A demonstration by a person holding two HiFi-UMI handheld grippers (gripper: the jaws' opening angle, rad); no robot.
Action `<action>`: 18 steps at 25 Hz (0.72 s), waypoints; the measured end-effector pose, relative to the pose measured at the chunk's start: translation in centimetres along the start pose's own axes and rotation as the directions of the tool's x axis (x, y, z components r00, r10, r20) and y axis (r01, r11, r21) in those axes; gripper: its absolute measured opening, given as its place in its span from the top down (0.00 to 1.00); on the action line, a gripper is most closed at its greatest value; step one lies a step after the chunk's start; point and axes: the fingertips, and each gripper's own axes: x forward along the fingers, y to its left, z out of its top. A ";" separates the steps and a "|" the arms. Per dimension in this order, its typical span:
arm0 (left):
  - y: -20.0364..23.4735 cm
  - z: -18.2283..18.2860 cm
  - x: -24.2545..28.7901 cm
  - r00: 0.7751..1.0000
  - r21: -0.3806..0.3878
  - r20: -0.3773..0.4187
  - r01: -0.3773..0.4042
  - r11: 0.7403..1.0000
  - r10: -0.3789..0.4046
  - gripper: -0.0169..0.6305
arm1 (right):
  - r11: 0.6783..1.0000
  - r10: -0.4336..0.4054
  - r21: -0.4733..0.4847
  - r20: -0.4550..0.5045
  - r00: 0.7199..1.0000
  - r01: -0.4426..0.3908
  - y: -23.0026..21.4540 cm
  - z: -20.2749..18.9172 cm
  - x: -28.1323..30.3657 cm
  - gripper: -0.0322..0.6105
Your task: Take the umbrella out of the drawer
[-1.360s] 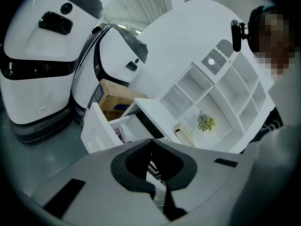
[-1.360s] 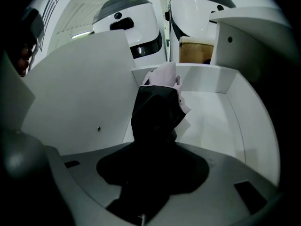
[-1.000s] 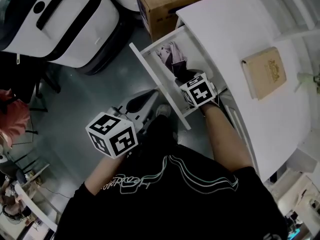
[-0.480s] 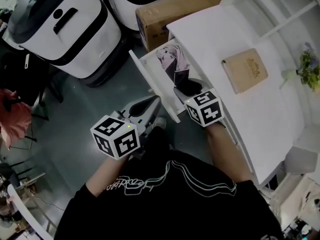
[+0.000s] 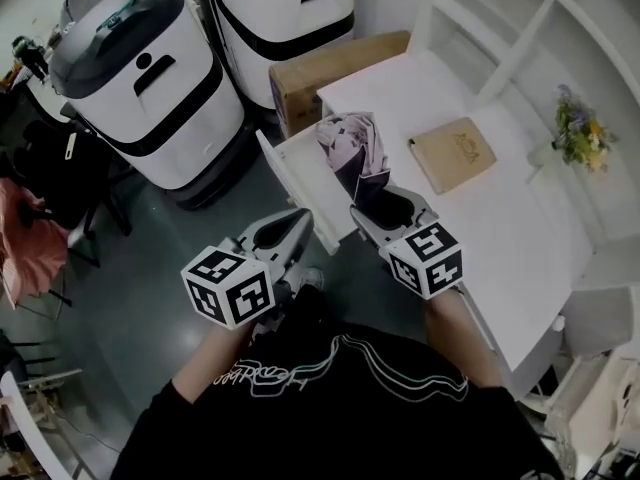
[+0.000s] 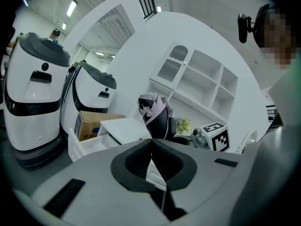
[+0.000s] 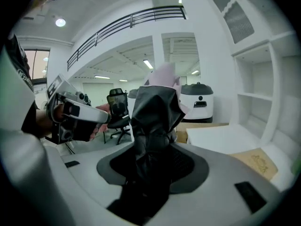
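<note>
**Umbrella in my right tongs, above the open drawer**

Nearest me, my left gripper (image 5: 287, 230) hangs just short of the drawer (image 5: 298, 160), off its front panel, jaws closed together on nothing. My right gripper (image 5: 386, 208) sits on the drawer's desk side, its jaws spread wide and clamped around the dark lower end of the folded umbrella (image 5: 355, 151). The umbrella stands up from the jaws, its pale pink folds uppermost, over the drawer's open box. Beside the drawer, a tan book (image 5: 452, 154) lies on the white desk (image 5: 500, 238). Beyond the drawer sits a cardboard box (image 5: 325, 68).
</note>
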 end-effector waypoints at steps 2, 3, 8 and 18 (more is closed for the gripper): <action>-1.3 0.5 -1.3 1.000 0.024 0.018 -0.004 1.000 0.003 0.94 | 1.000 -0.002 -0.014 0.035 0.999 0.002 1.1 1.1 -2.0 0.63; -1.9 0.7 -1.8 1.000 0.036 0.024 -0.004 0.999 0.004 0.94 | 1.000 -0.003 -0.019 0.053 0.999 0.004 1.7 1.6 -2.9 0.63; -5.7 0.6 -3.3 0.999 0.092 0.037 0.009 0.996 -0.012 0.94 | 0.999 -0.006 -0.047 0.136 0.991 0.012 4.0 2.2 -7.4 0.63; -8.1 1.8 -5.9 0.995 0.124 0.090 0.029 0.992 -0.040 0.94 | 0.998 -0.030 -0.045 0.211 0.977 0.040 6.2 3.7 -11.0 0.63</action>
